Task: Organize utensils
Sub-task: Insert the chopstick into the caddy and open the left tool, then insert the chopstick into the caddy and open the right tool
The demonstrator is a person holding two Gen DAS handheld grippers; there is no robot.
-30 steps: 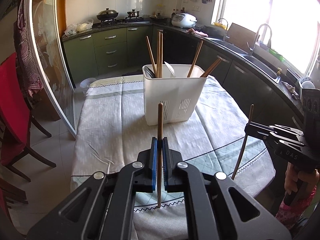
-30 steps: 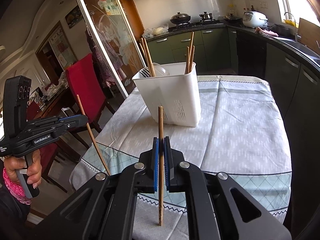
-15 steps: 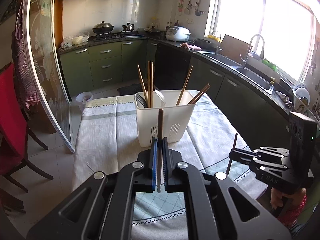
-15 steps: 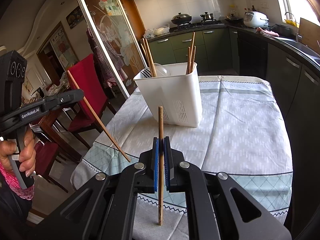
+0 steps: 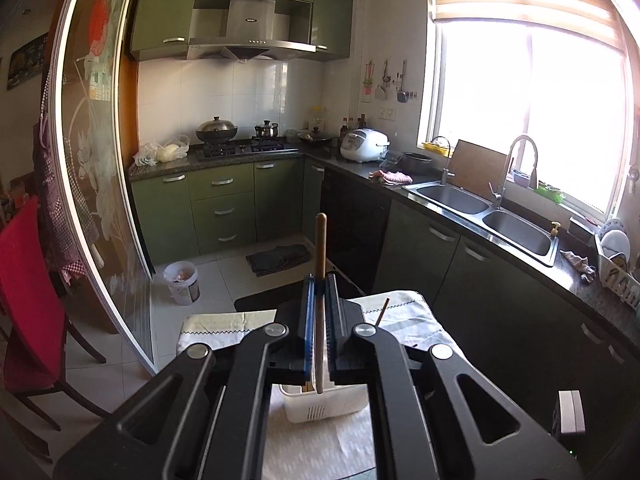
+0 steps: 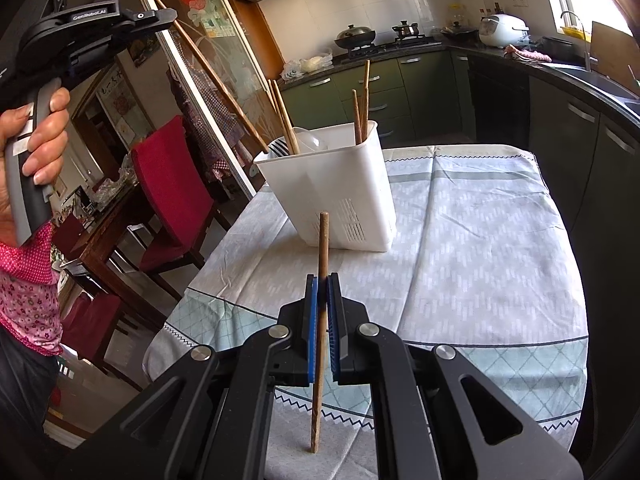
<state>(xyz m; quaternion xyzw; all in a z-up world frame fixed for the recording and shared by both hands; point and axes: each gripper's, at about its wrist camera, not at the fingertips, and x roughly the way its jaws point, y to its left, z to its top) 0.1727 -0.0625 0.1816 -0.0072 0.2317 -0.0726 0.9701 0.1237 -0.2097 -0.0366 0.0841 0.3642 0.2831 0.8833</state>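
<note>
Left tool raised | chopstick clamped, tip over holder

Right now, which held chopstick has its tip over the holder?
The left gripper's chopstick: it slants down to the holder rim. The right one stands short of it.

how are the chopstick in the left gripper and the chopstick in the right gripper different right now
The left gripper's chopstick slants steeply, its lower tip just above the white utensil holder; the right gripper's chopstick stands upright, nearer the table edge. The left gripper is raised high; the right gripper sits low. Both are brown wooden sticks clamped in shut jaws.
</note>
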